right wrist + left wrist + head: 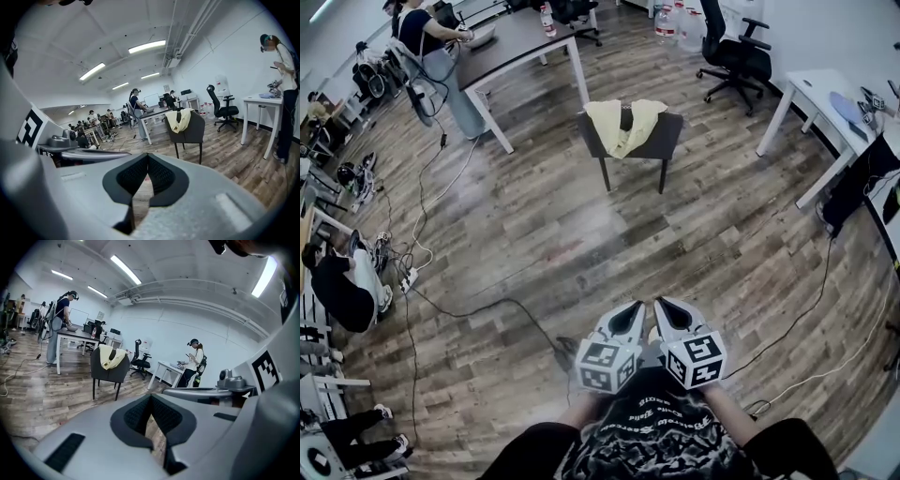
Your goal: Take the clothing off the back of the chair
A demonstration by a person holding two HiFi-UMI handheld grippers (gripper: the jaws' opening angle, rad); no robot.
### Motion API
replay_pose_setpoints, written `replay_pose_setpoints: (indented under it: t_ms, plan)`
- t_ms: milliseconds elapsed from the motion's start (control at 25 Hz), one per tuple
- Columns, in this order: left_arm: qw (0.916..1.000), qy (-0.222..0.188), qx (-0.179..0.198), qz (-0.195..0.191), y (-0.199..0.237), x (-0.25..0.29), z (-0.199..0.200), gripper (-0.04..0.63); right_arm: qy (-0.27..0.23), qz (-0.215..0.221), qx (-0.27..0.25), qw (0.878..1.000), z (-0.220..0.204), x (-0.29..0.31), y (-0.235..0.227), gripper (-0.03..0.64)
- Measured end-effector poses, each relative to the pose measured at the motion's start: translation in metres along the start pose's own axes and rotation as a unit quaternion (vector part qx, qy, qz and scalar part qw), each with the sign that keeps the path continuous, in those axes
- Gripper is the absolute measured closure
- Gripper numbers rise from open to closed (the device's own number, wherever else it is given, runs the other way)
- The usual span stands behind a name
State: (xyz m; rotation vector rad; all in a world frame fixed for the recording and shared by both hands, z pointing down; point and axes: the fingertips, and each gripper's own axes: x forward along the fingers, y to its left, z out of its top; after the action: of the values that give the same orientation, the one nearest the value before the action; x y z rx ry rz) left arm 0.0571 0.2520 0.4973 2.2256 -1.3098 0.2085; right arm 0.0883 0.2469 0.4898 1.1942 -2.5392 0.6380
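Observation:
A pale yellow garment (pixel 623 125) hangs over the back of a dark grey chair (pixel 652 142) in the middle of the wooden floor, well ahead of me. The same garment (pixel 111 356) shows far off at the left in the left gripper view, and the garment (pixel 180 119) sits right of centre in the right gripper view. My left gripper (pixel 636 307) and right gripper (pixel 661 306) are held side by side close to my body, both shut with nothing between the jaws. A wide stretch of floor lies between them and the chair.
A dark-topped table (pixel 511 42) stands behind the chair to the left with a person (pixel 431 47) at it. A black office chair (pixel 736 56) and a white desk (pixel 825 108) are at the right. Cables (pixel 478 309) trail across the floor at the left.

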Motion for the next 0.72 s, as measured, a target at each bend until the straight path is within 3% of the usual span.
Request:
replay_pose_setpoints:
  t_ms: [320,720]
  plan:
    - [0.9997,-0.01,-0.009,0.019,-0.004,0.045,0.023,0.586,0.006,0.039,-0.01,0.999,0.023,0.019,-0.041,0.615]
    - [0.9999,-0.006,-0.01,0.004,-0.029,0.095,0.033,0.586,0.006,0.052,-0.009,0.999,0.033,0.017,-0.088,0.614]
